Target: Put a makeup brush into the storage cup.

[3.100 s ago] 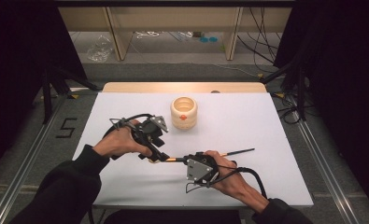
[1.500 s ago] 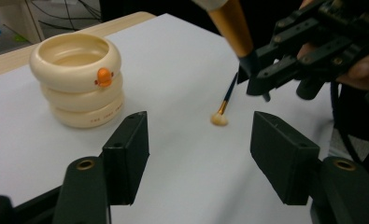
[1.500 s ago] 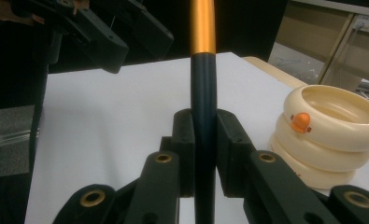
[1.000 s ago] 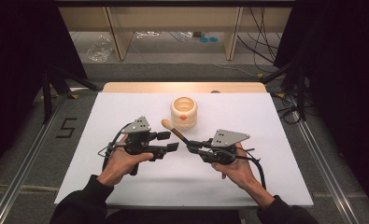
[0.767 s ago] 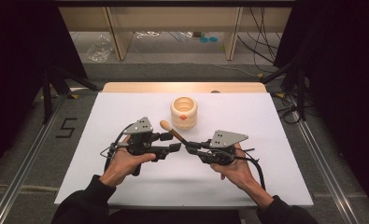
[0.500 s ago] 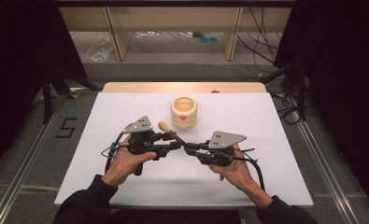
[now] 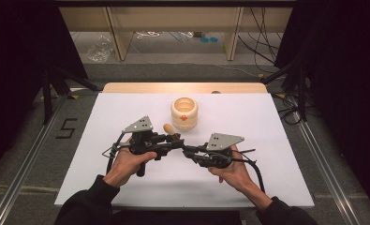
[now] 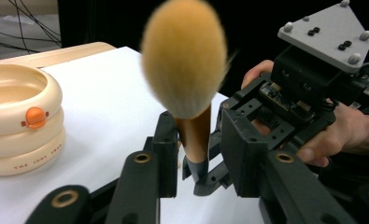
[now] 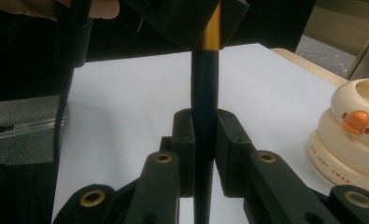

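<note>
A makeup brush (image 7: 169, 128) with an orange-tan head, gold ferrule and dark handle hangs over the white table (image 7: 276, 126), head pointing away from me. My right gripper (image 7: 188, 151) is shut on the dark handle (image 9: 204, 88), both pads pressed against it. My left gripper (image 7: 175, 140) faces it from the left; its jaws have just been closing around the gold ferrule (image 8: 195, 137). One pad touches the ferrule and a thin gap shows at the other. A cream ringed pot (image 7: 184, 112) with an orange button stands just behind the brush.
The pot (image 8: 14, 121) sits close to the left gripper's jaws, and it also stands at the right edge of the right gripper view (image 9: 355, 135). A wooden strip (image 7: 182, 87) borders the table's far edge. Cables trail from both grippers toward me.
The left gripper's jaws have narrowed around the brush near its head. Both hands have stayed in place, the brush still held between them.
</note>
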The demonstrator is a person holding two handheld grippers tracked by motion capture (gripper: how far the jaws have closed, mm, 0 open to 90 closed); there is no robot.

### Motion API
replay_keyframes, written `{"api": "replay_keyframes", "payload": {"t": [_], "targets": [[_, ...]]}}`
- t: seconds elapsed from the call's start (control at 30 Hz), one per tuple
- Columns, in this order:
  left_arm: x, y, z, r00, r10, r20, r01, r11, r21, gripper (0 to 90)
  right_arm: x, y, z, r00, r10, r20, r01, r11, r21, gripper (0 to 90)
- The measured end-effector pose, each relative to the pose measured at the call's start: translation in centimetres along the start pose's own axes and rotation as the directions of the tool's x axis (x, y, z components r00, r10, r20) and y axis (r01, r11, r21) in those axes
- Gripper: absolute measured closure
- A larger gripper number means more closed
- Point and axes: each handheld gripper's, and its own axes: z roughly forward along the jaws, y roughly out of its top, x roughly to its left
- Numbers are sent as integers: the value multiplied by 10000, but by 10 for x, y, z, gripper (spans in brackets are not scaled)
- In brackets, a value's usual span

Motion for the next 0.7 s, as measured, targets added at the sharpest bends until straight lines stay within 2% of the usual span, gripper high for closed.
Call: {"api": "replay_keyframes", "payload": {"t": [0.13, 0.37, 0.6, 0.7], "targets": [[0, 0, 0, 9997, 216, 99, -216, 9998, -9, 761, 1, -1, 3, 9999, 39, -103, -39, 10000, 29, 795], [0, 0, 0, 9997, 173, 196, -171, 9998, -70, 769, 2, 0, 3, 9997, 105, -201, -106, 9999, -33, 795], [-2, 0, 1, 9995, 220, 218, -218, 9997, -120, 771, 2, 1, 3, 9984, 533, -208, -538, 9983, -237, 757], [-5, 0, 4, 9983, 550, 195, -551, 9985, 47, 771, 3, 2, 3, 9988, 426, -248, -431, 9988, -221, 775]]}}
